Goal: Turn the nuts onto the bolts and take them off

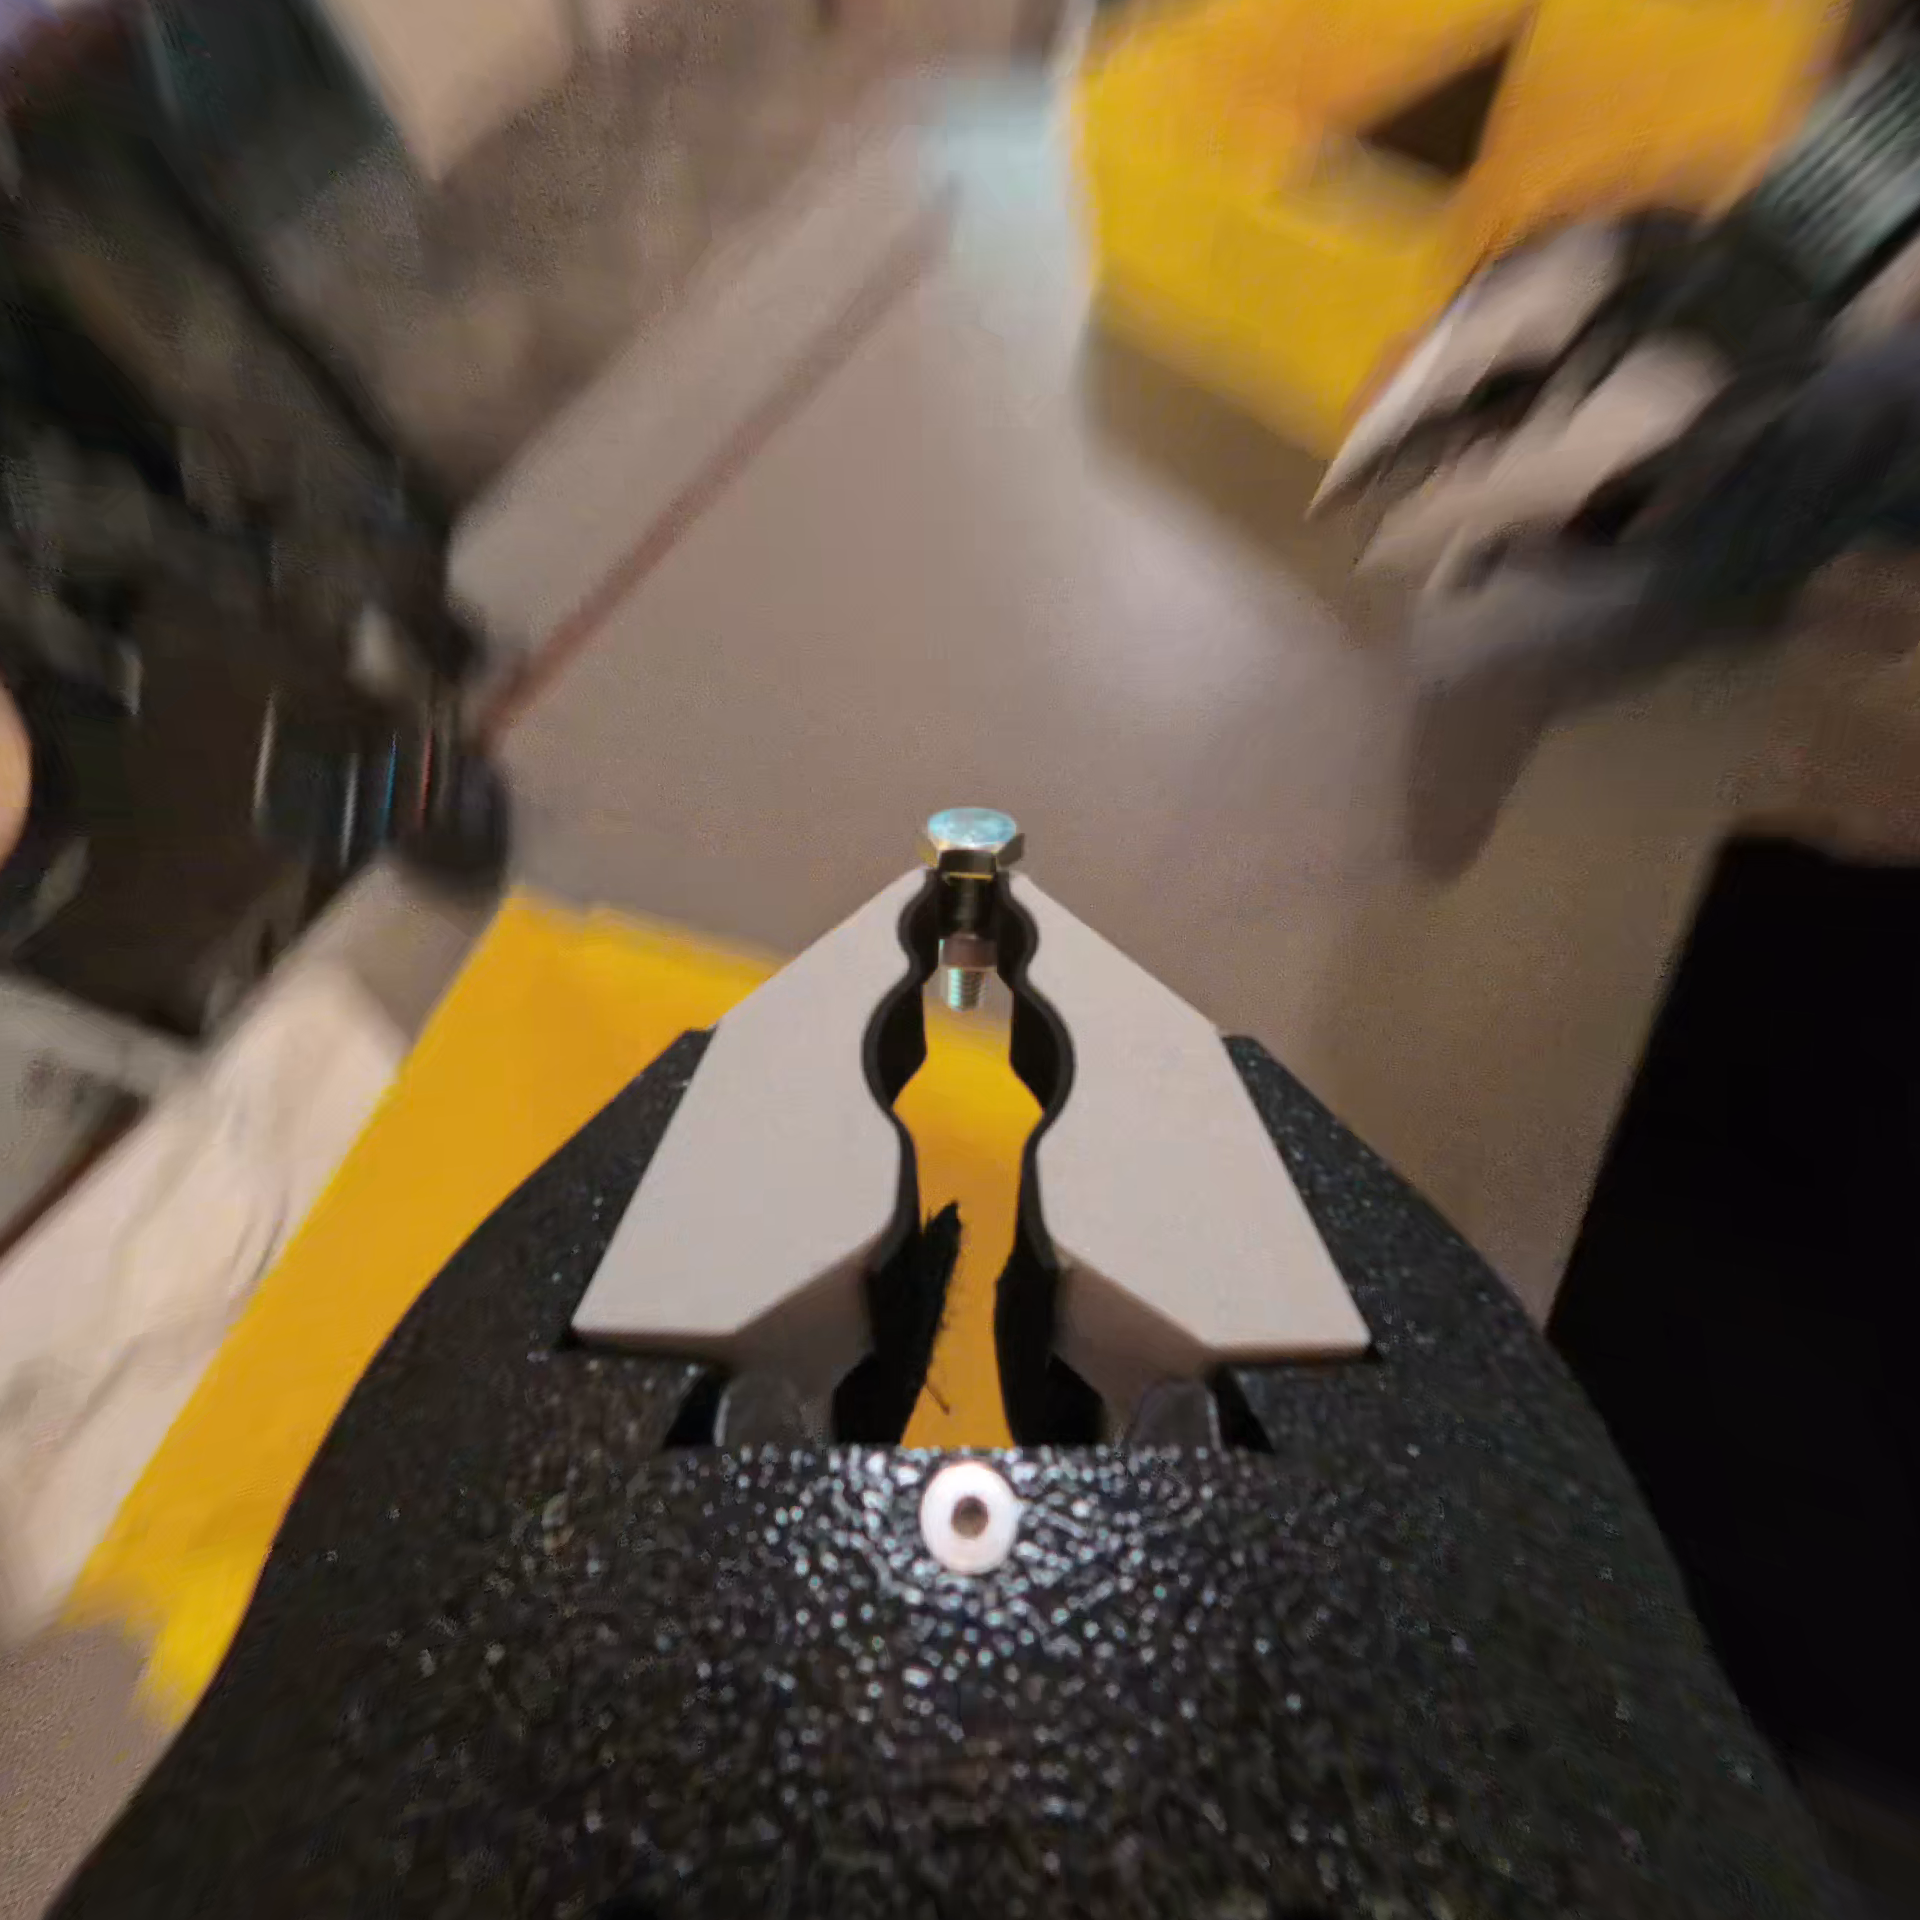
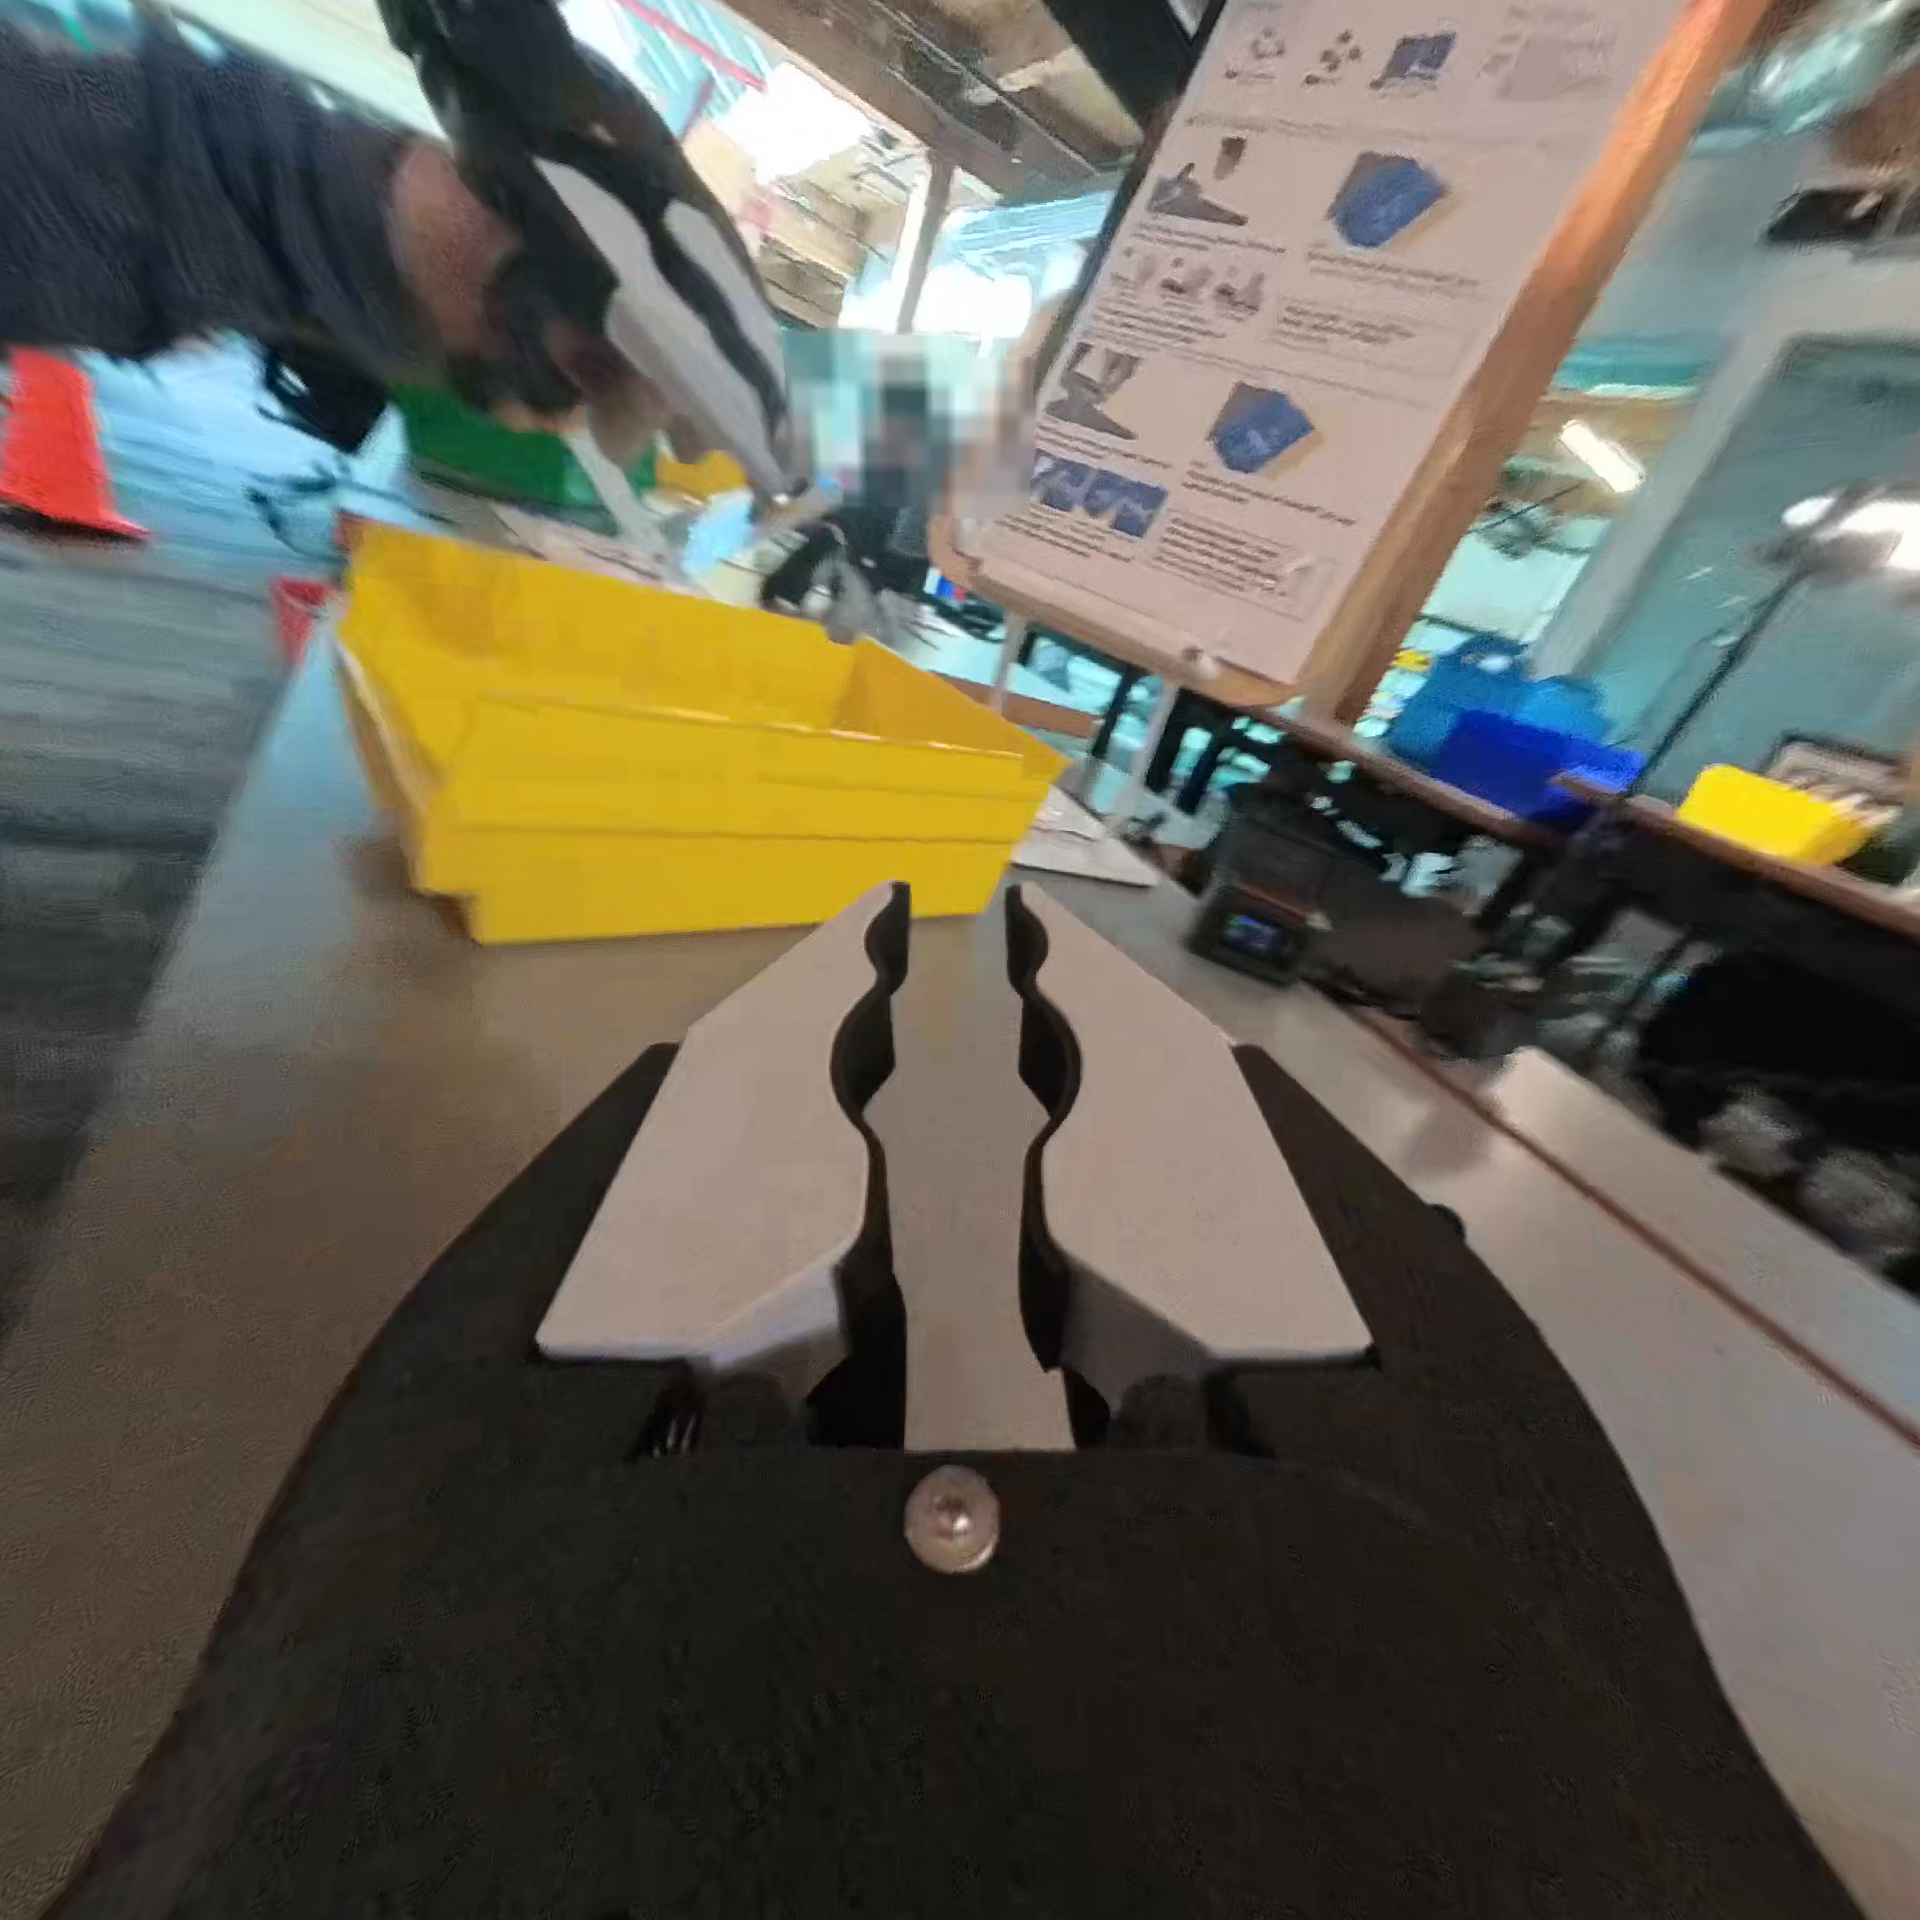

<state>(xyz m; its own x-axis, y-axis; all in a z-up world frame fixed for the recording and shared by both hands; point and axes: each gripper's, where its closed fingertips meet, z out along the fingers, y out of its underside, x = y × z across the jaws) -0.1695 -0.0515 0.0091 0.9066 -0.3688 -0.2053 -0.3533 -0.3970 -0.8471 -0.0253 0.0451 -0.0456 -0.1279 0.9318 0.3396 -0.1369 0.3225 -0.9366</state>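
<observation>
My left gripper is shut on a small silver hex bolt, pinched at the shank just below the head. The threaded end points back toward the camera, and a small nut appears to sit on it. My right gripper is open with a narrow gap and nothing between its grey fingers; it hovers low over the table. It shows blurred at the upper right of the left wrist view. The left gripper shows at the upper left of the right wrist view, raised above a yellow bin.
A yellow bin stands on the grey table just beyond my right gripper. Yellow bins also show in the left wrist view. An instruction board leans at the right. A small black device, an orange cone and a sleeved arm are around.
</observation>
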